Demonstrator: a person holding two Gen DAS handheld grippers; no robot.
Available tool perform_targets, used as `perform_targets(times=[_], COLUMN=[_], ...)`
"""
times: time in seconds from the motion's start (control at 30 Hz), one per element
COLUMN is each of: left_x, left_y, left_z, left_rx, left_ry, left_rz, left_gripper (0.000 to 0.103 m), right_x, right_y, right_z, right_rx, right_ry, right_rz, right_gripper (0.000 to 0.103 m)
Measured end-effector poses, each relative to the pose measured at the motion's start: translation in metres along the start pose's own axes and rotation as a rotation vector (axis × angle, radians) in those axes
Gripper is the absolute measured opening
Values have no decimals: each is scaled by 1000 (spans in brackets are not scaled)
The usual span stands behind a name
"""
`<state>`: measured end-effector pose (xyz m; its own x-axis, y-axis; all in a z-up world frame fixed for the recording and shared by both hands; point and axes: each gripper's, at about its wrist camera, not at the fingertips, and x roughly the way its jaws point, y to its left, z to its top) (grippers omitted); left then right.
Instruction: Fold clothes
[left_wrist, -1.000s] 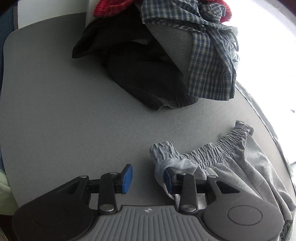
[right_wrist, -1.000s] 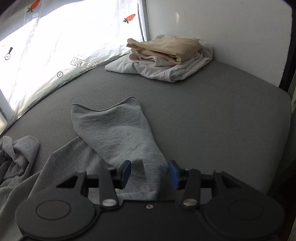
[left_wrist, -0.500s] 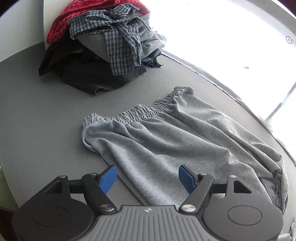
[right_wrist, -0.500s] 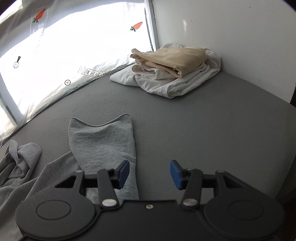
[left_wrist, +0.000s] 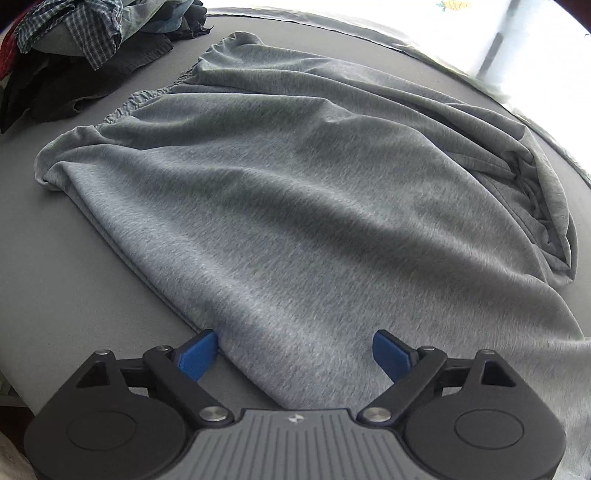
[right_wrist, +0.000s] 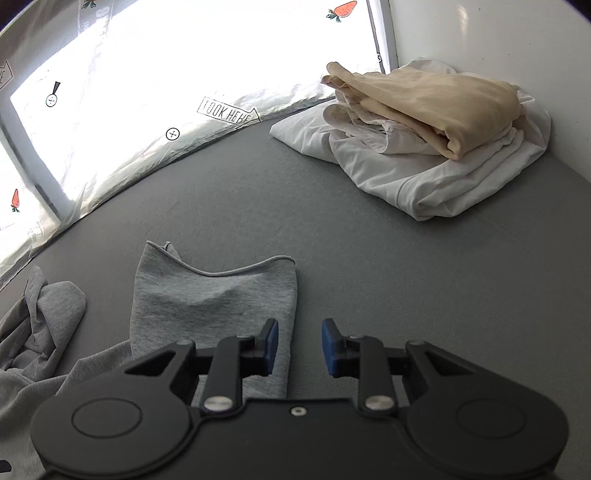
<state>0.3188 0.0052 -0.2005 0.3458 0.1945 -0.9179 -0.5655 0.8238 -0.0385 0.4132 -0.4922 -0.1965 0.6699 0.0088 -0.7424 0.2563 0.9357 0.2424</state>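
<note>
Both grippers released; grey sweatpants (left_wrist: 295, 192) now spread flat, wrinkled, leg (right_wrist: 218, 299) extended on mat.

The grey sweatpants (left_wrist: 295, 177) lie spread out and lengthwise on the grey desk (left_wrist: 74, 277), soft heathered jersey with long shallow wrinkles. The gathered elastic waistband (left_wrist: 147, 96) sits at the far left end, near a heap of dark and plaid clothes. One leg end (right_wrist: 218, 295) lies flat with its hem open; the other leg (right_wrist: 44, 317) is bunched in crumpled folds
</note>
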Motion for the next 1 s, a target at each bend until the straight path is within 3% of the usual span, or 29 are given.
perform_targets(times=[0.1,0.27,0.33,0.37,0.4,0.63,0.87,1.0], left_x=[7,10,10,10,10,12,12,12], left_y=[-6,-9,-9,-10,-11,-11,-12,-14], left_z=[3,0,0,1,1,6,7,6], left_rx=[7,28,28,30,30,34,39,37], left_ry=[33,31,35,37,41,57,55,45], left_rz=[16,36,35,39,42,41,37,38], left_gripper=[103,103,103,103,103,103,103,103], right_x=[22,36,34,33,32,4,-35,-58], right_y=[2,6,9,9,8,-13,-38,-55], right_z=[12,8,4,2,2,8,18,20], right_rx=[3,-28,-76,-92,-95,20,44,-56], right_ry=[32,52,31,26,20,-85,-204,-259], right_rz=[8,-1,-10,-14,-18,-60,-241,-450], right_gripper=[29,30,21,4,0,0,0,0])
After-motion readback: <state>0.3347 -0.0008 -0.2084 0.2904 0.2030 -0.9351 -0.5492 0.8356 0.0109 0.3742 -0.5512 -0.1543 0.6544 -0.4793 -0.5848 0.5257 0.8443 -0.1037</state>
